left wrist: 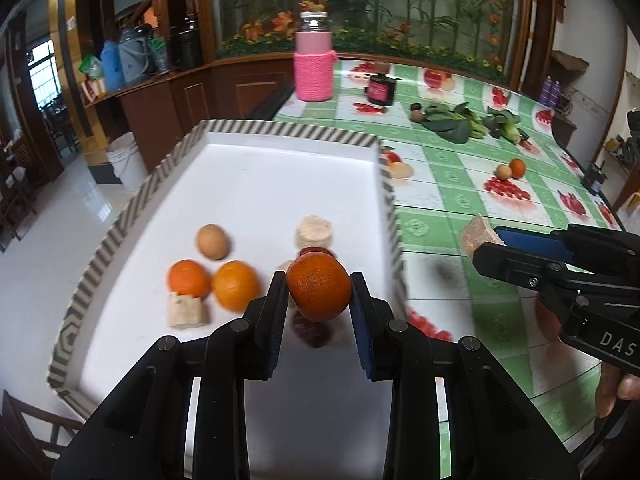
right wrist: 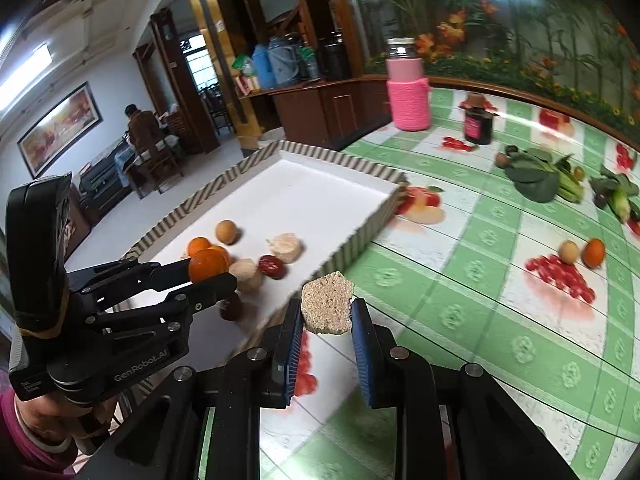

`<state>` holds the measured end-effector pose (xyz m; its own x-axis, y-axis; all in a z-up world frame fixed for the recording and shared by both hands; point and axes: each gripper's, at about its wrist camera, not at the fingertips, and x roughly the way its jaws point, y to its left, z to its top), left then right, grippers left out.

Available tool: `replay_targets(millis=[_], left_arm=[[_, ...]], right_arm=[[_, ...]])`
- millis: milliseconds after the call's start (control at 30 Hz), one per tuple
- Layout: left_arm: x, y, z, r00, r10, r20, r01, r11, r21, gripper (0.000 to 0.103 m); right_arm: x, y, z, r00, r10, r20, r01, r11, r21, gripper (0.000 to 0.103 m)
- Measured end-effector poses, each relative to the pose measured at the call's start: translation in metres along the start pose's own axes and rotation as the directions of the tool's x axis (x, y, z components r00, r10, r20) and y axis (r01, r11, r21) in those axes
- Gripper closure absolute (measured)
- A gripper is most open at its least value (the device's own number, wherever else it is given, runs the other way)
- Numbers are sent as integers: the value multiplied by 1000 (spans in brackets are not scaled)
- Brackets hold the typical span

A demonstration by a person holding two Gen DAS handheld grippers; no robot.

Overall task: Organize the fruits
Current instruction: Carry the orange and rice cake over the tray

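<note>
My left gripper [left wrist: 319, 289] is shut on an orange [left wrist: 319, 286] and holds it above the white tray [left wrist: 288, 184]. From the right wrist view that left gripper [right wrist: 210, 270] shows at the left with the orange [right wrist: 208, 265]. My right gripper [right wrist: 326, 312] is shut on a beige spongy chunk [right wrist: 327, 308] over the tablecloth just right of the tray [right wrist: 320, 196]. In the left wrist view the right gripper [left wrist: 486, 240] carries that chunk [left wrist: 478, 234]. In the tray lie two oranges [left wrist: 212, 284], an egg-like brown fruit [left wrist: 213, 241], beige pieces [left wrist: 314, 232] and a dark red fruit [right wrist: 272, 266].
On the green checked tablecloth lie a brown fruit and an orange [right wrist: 582, 252], leafy greens [right wrist: 536, 178] and corn [right wrist: 618, 200]. A pink-sleeved jar [right wrist: 408, 92] and a dark jar [right wrist: 478, 122] stand at the far edge. A person [right wrist: 140, 128] sits far back left.
</note>
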<state>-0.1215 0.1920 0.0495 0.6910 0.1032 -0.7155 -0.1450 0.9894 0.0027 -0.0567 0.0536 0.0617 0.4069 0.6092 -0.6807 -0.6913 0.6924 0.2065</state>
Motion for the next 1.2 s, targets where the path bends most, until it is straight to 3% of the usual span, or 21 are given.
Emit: replay_targets(millis=[600, 1200], left_arm=[[3, 53, -23, 998, 27, -60, -32, 996, -80, 73], [16, 58, -23, 996, 25, -83, -32, 996, -88, 73]], right_arm=[[41, 57, 6, 993, 80, -87, -90, 988, -123, 80], [74, 61, 19, 990, 27, -137, -48, 987, -156, 80]])
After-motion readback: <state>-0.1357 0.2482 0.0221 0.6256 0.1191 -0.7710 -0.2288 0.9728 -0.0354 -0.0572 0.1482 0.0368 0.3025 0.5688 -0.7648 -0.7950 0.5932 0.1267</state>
